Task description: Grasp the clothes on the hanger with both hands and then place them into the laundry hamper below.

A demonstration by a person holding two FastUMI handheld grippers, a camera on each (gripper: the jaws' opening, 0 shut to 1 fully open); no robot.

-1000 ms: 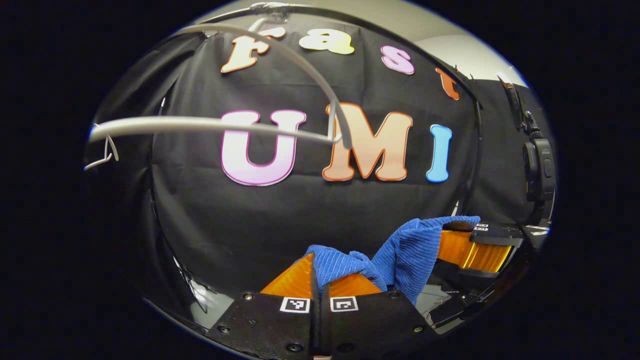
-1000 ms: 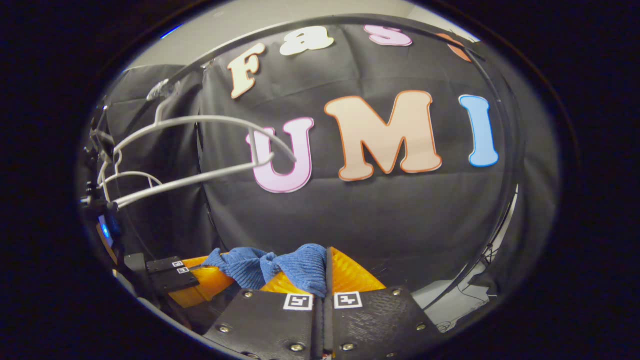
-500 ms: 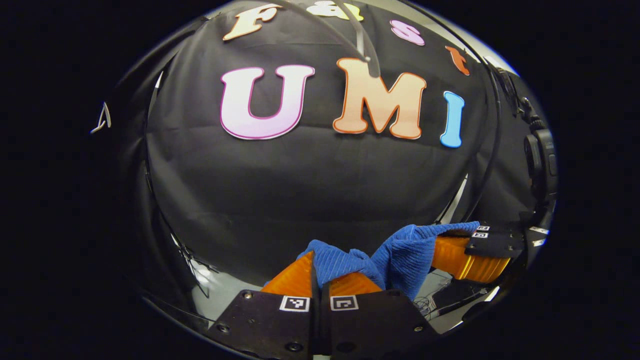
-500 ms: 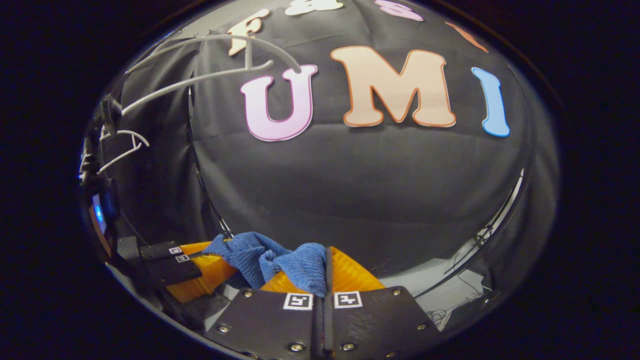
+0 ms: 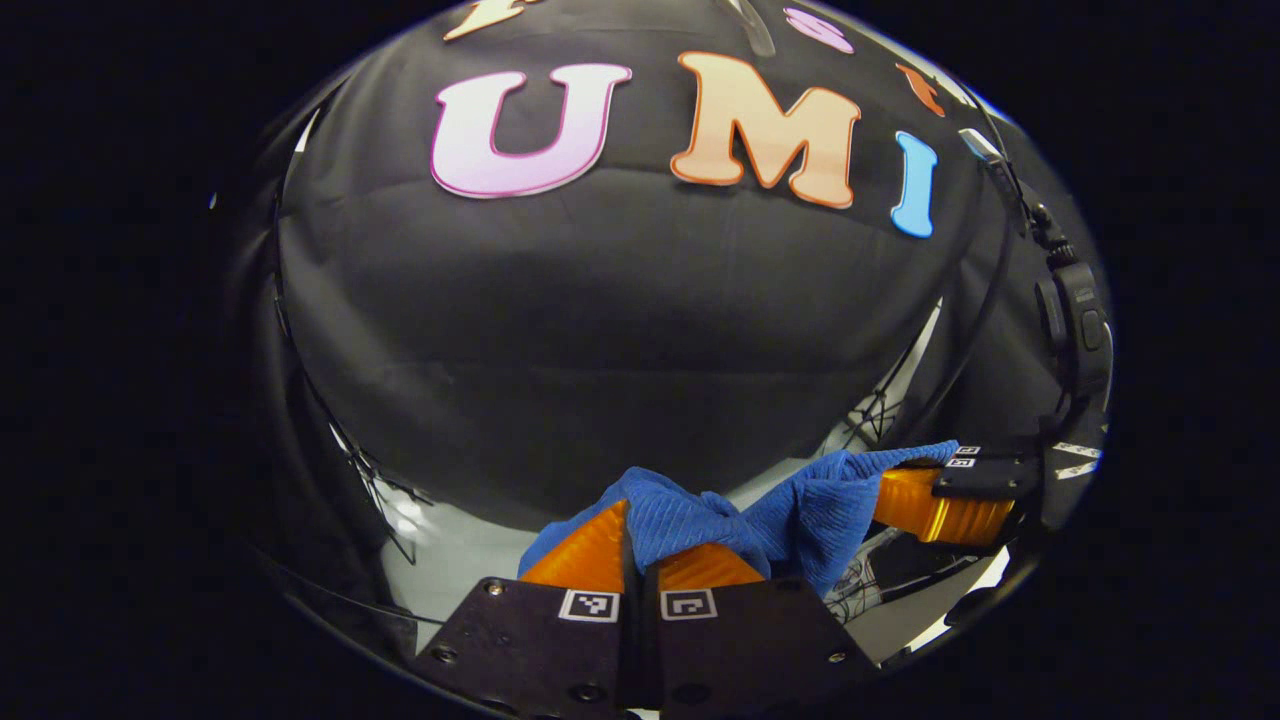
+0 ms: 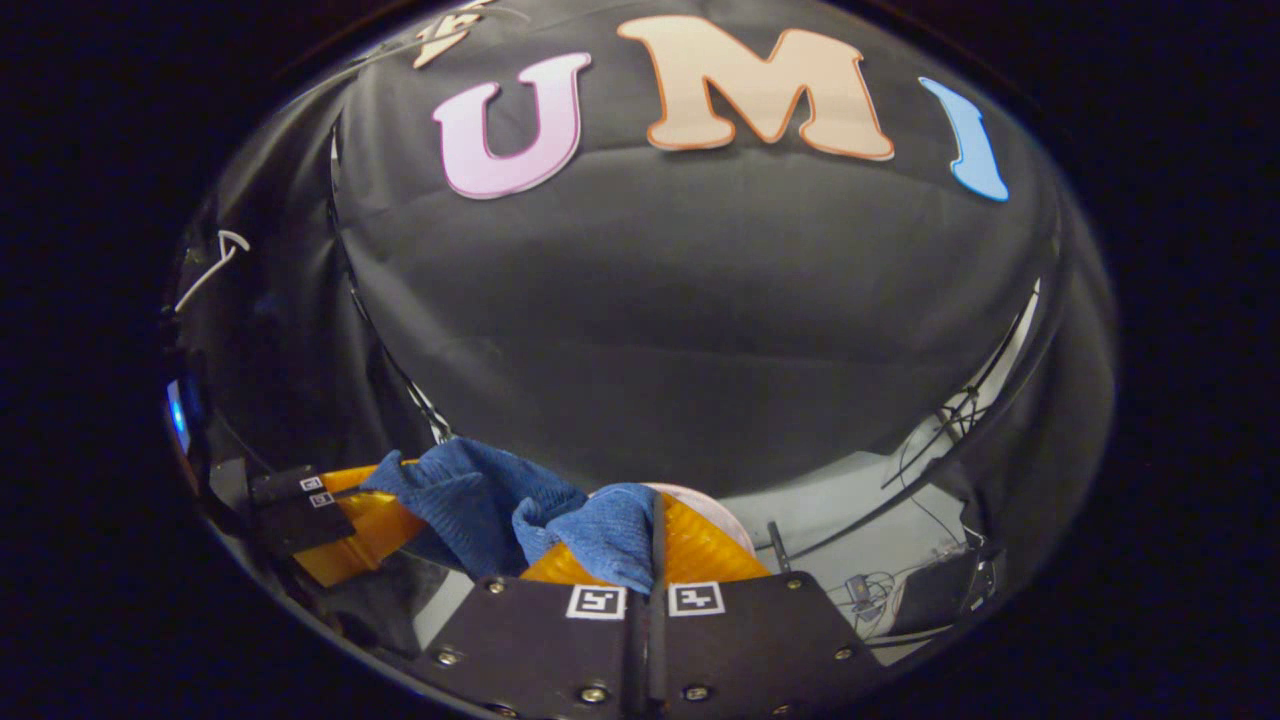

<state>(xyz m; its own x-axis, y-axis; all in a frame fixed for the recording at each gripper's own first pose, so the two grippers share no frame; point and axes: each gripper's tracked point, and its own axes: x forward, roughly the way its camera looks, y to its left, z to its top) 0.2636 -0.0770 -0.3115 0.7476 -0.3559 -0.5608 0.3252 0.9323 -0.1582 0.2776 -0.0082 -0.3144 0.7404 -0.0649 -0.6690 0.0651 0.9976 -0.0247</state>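
Between the closed fingers of the left gripper (image 5: 634, 545), at the bottom of the left gripper view, sits one end of the blue cloth (image 5: 740, 515). Both fingers press on it, so the grip looks tight. From there the cloth runs off to the right, sagging a little in the middle, to the right gripper (image 5: 915, 495), which holds the other end farther off.

At the bottom of the right gripper view the right gripper (image 6: 652, 535) is closed on its end of the cloth (image 6: 520, 510) too. Here the cloth runs away to the left, to the left gripper (image 6: 385, 505).

So the cloth hangs between the two grippers, long way side to side, off the hanger. Both grippers look about level.

Past the right gripper's fingers, a pale round rim (image 6: 715, 505) peeks out lower down. It may be the hamper, but I cannot tell for sure. If it is, the cloth must go down and a bit forward, both ends together.

Behind everything is the dark booth wall (image 5: 600, 330).
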